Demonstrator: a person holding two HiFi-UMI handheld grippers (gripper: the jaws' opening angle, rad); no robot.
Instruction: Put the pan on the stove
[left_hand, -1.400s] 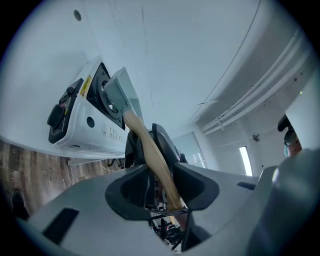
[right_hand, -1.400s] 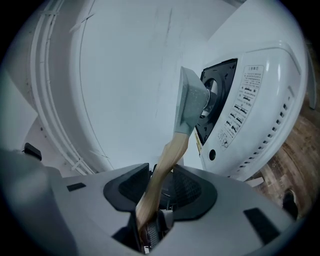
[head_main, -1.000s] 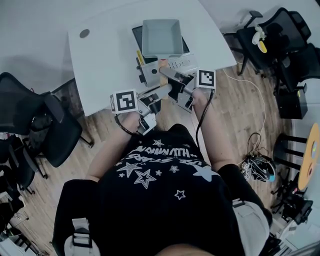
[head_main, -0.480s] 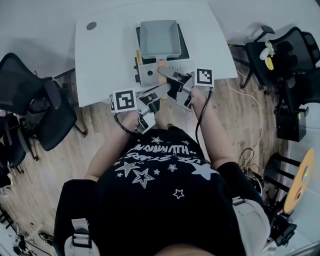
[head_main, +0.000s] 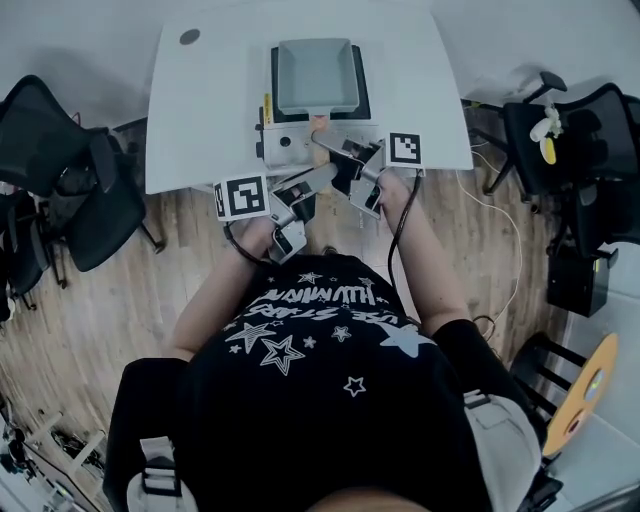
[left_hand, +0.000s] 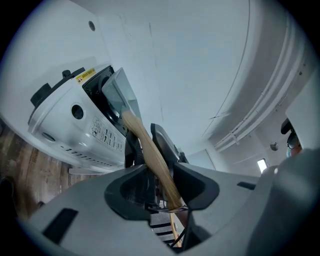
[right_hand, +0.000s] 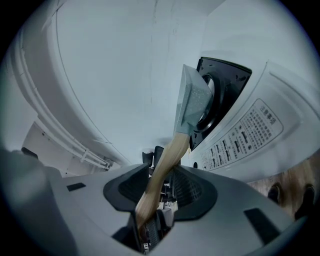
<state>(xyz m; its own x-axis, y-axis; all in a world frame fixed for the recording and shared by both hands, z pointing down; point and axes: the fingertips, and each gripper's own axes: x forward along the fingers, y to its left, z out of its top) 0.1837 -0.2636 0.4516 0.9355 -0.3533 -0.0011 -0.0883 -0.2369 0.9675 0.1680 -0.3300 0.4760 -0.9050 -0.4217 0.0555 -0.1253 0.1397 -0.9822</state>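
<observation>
Since a second ago the head view has swung, so the desk (head_main: 200, 110) lies squarer across the top of the picture, while both grippers keep the same hold and the pan has barely shifted against the stove. Fingers of the left gripper (left_hand: 150, 155) pinch the pan's wooden handle (left_hand: 137, 132) from either side, near its free end. Fingers of the right gripper (right_hand: 162, 170) are likewise clamped on that handle, a little closer to the pan, so the two pairs of fingers cross on it from opposite sides. Just beyond both sets of fingertips the handle joins the grey square pan (head_main: 315, 75), which sits over the black top of the white stove (head_main: 290, 145). Whether its base is fully down on the glass cannot be told. The stove's front control panel (right_hand: 245, 132) lies just beside the right fingers, below the handle, at the near edge of the desk.
</observation>
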